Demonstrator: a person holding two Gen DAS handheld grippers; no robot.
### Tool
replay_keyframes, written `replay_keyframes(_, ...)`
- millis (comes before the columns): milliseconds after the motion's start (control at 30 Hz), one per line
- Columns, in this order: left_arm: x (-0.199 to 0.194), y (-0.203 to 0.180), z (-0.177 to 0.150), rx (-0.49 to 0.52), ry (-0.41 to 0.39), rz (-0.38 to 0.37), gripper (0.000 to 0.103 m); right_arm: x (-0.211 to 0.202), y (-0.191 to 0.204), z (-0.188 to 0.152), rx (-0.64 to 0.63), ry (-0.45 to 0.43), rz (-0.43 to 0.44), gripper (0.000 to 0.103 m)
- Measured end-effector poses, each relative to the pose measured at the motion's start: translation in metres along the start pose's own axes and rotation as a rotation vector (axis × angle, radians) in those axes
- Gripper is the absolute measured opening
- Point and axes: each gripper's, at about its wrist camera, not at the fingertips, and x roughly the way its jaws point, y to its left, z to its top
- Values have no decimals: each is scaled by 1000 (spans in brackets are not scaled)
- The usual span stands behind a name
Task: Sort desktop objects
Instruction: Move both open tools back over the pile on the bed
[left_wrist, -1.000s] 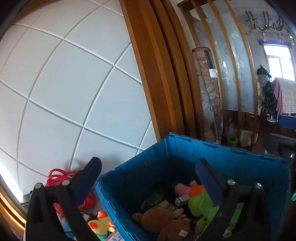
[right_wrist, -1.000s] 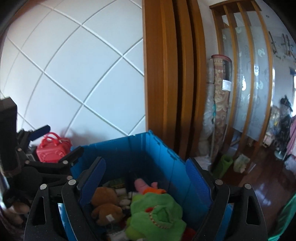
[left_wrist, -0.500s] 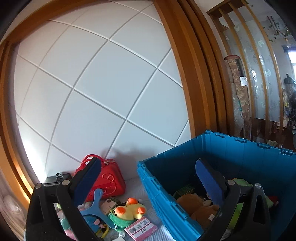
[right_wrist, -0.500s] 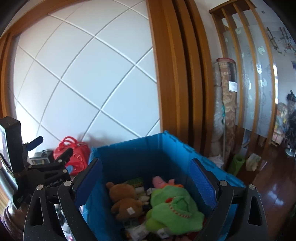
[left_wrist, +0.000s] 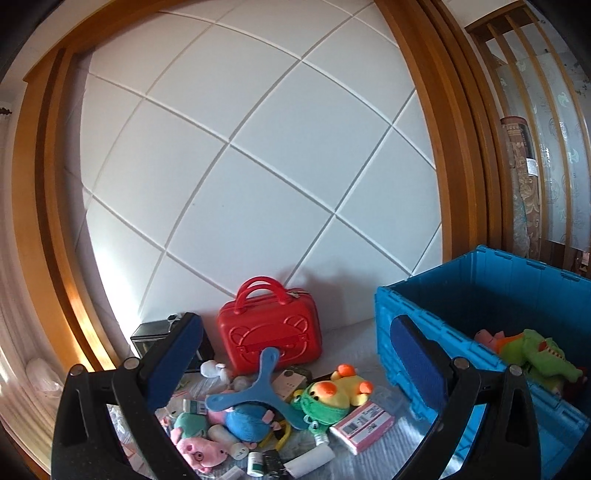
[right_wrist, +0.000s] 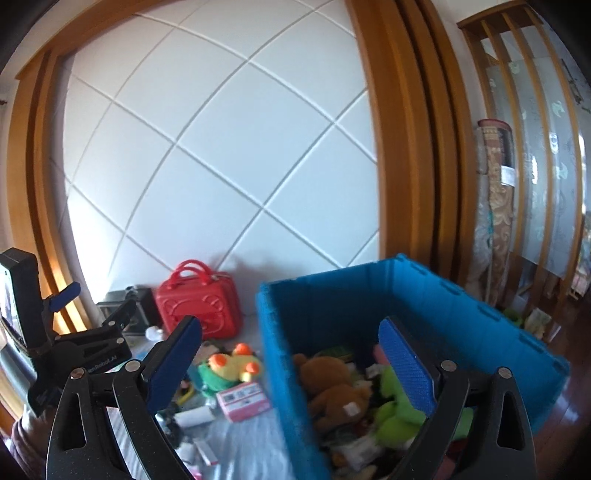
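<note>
L to R on the bench (left_wrist: 347, 332): 1 black box (left_wrist: 147, 338), 1 red case (left_wrist: 269, 338) against the wall, 1 blue three-arm toy (left_wrist: 255, 395), 1 yellow-green duck plush (left_wrist: 332, 393), 1 pink carton (left_wrist: 364, 422), then 1 blue crate (left_wrist: 480, 295) w/ 1 brown bear (right_wrist: 332, 387) and 1 green croc plush (left_wrist: 535, 354) inside. Left gripper (left_wrist: 295, 354) fingers spread wide, empty, above the loose toys. Right gripper (right_wrist: 290, 350) fingers wide apart, nothing between them, straddling the crate's near-left corner.

Bright daylight, fisheye bending (right view blurred)
</note>
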Motion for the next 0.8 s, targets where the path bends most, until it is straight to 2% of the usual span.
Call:
replay_keyframes(200,5,84,-17,-3,14,46,103,17,85,-7,-6,11,55,98)
replay_keyframes(467,26,159,-43,0,50,101,103,48,168,-28,4,62,98,98)
replay_keyframes(633,40,191,-61,-21,76,153,103,71,192,-36,-23,99,110,98)
replay_keyframes(800,51,237,-101,-1,115,265,103,106,204,-58,-85,155,141,98)
